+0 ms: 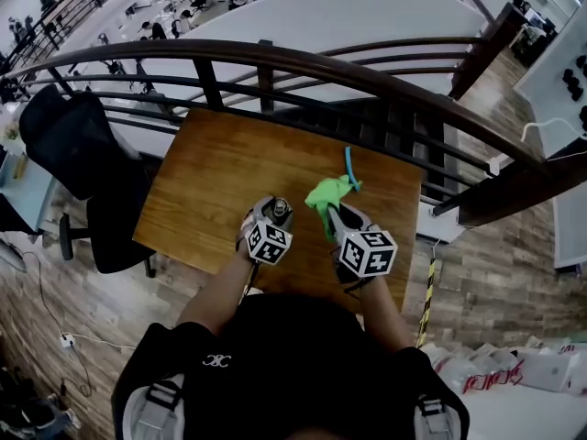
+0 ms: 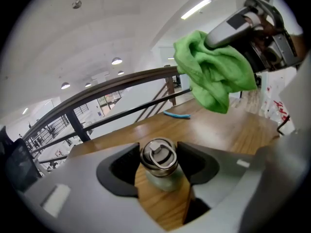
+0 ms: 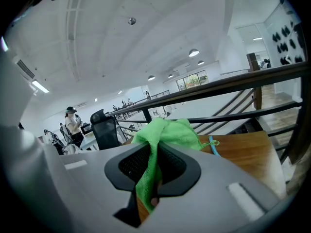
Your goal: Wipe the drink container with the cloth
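Observation:
A small pale drink container (image 2: pixel 160 171) with a steel lid and ring handle (image 1: pixel 278 211) sits clamped between the jaws of my left gripper (image 2: pixel 159 165) above the wooden table (image 1: pixel 211 181). The left gripper (image 1: pixel 275 214) holds it near the table's front edge. A bright green cloth (image 3: pixel 163 142) is pinched in my right gripper (image 3: pixel 151 169), bunched up over the jaws. From the head view the cloth (image 1: pixel 327 195) hangs at the tip of the right gripper (image 1: pixel 341 214), just right of the container and apart from it. In the left gripper view the cloth (image 2: pixel 214 76) hovers above and to the right.
A blue strap-like object (image 1: pixel 349 167) lies on the table behind the cloth. A dark curved railing (image 1: pixel 303 62) runs behind the table. A black office chair (image 1: pixel 87 154) stands to the left. White bags (image 1: pixel 514 374) lie on the floor at right.

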